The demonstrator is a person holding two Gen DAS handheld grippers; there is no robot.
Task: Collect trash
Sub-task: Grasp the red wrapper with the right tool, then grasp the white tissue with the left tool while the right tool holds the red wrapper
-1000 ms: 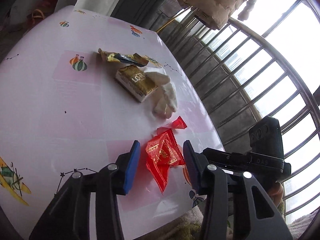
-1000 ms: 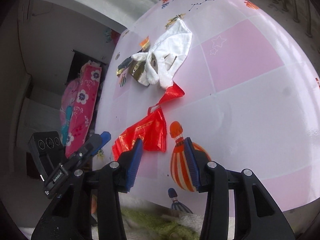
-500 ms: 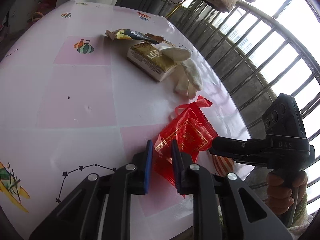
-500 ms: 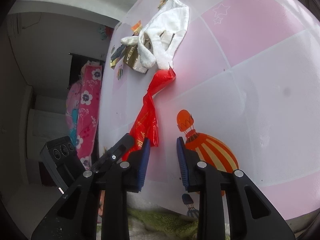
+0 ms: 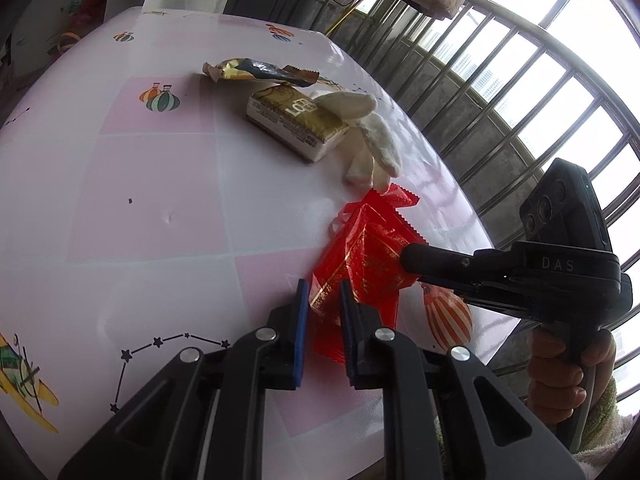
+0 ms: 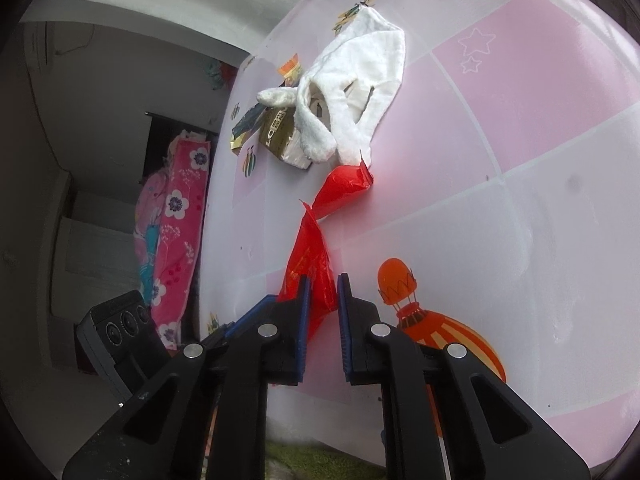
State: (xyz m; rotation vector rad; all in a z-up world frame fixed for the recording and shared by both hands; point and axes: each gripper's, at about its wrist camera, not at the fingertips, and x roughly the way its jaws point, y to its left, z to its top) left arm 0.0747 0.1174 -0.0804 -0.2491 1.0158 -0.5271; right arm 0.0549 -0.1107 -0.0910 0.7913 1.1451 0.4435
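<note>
A red plastic bag (image 5: 360,256) lies at the near right of the pink table (image 5: 140,200). My left gripper (image 5: 324,296) is shut on its near edge. My right gripper (image 6: 322,292) is shut on the same red bag (image 6: 312,256) from the other side and shows in the left wrist view (image 5: 412,256). The bag is stretched and lifted between them. Further back lie a gold snack pack (image 5: 296,120), a dark and gold wrapper (image 5: 256,70) and a white cloth (image 5: 372,136).
The table edge runs close below both grippers. A barred window railing (image 5: 500,92) stands to the right of the table. A pink floral cloth (image 6: 172,220) hangs beyond the far side of the table.
Both grippers have closed from open onto the red bag. The bag has been pulled up and bunched between them. The left gripper has come forward and lower.
</note>
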